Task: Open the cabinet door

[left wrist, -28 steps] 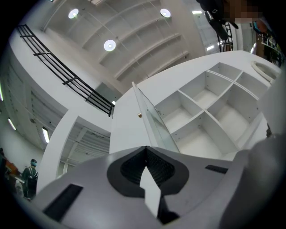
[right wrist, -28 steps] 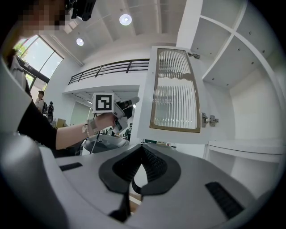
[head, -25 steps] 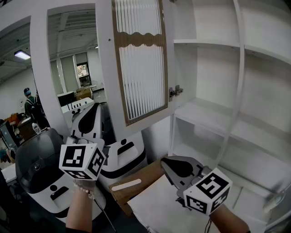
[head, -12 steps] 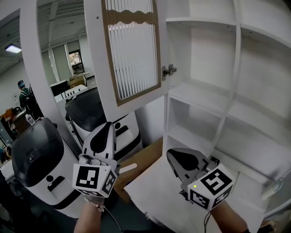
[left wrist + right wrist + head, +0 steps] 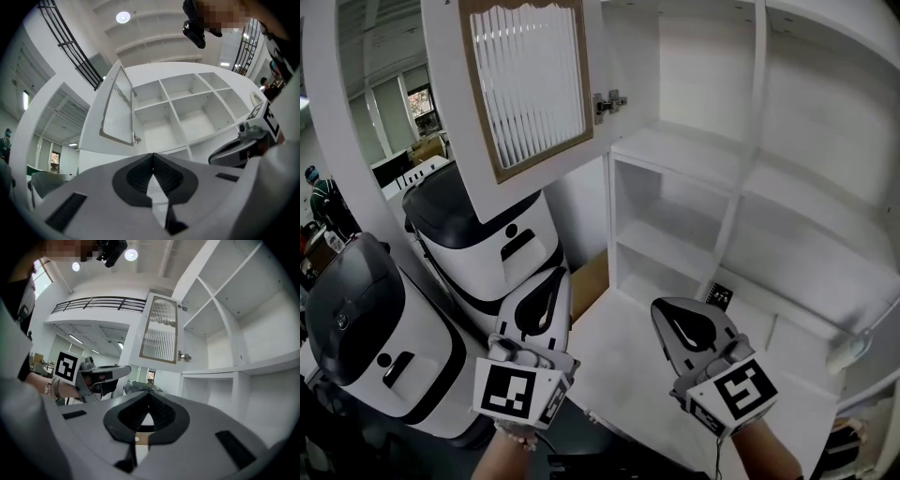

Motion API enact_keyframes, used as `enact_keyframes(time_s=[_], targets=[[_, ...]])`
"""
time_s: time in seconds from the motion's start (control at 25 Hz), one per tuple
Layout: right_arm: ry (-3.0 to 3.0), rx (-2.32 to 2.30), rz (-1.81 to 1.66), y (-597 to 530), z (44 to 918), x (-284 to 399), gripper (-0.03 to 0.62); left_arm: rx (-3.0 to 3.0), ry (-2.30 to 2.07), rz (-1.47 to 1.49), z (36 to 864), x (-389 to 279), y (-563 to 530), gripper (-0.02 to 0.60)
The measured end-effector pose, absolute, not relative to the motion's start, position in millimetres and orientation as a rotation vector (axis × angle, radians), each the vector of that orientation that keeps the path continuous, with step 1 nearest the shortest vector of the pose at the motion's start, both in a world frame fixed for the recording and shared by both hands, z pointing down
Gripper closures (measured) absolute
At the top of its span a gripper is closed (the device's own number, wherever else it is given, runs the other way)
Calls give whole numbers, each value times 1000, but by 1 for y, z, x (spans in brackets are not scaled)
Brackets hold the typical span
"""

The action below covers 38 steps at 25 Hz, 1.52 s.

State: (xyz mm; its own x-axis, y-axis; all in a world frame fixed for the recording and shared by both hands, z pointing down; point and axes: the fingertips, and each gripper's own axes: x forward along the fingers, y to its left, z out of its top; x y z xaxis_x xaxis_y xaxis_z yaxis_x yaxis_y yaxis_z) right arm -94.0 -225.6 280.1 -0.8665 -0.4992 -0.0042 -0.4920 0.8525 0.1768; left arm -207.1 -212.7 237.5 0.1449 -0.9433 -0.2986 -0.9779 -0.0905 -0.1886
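Head view has the white cabinet (image 5: 741,187) filling the upper right, with its slatted door (image 5: 530,84) swung wide open at upper left on its hinge at the cabinet's left edge. Low in front, both hands hold their tools side by side, pointing toward the shelves and well apart from the door. The left gripper (image 5: 551,281) and right gripper (image 5: 667,314) each have jaws pressed together on nothing.
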Motion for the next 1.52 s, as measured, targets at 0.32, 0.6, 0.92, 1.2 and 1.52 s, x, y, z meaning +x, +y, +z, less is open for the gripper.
enact_keyframes(time_s=[0.32, 0.6, 0.92, 1.2, 1.52], targets=[[-2935, 974, -206, -221, 307, -47, 595, -2209, 1735, 102, 265, -155, -212, 583], [-2849, 1151, -189, -218, 323, -10, 595, -2402, 1634, 61, 298, -94, -214, 583], [-2758, 1288, -163, -210, 339, 39, 595, -2528, 1574, 90, 321, -58, -212, 583], [-2701, 1357, -88, -203, 360, 64, 595, -2603, 1477, 37, 337, -30, -213, 582], [-2630, 1430, -60, -198, 379, 83, 594, -2683, 1307, -51, 358, -4, -210, 583]])
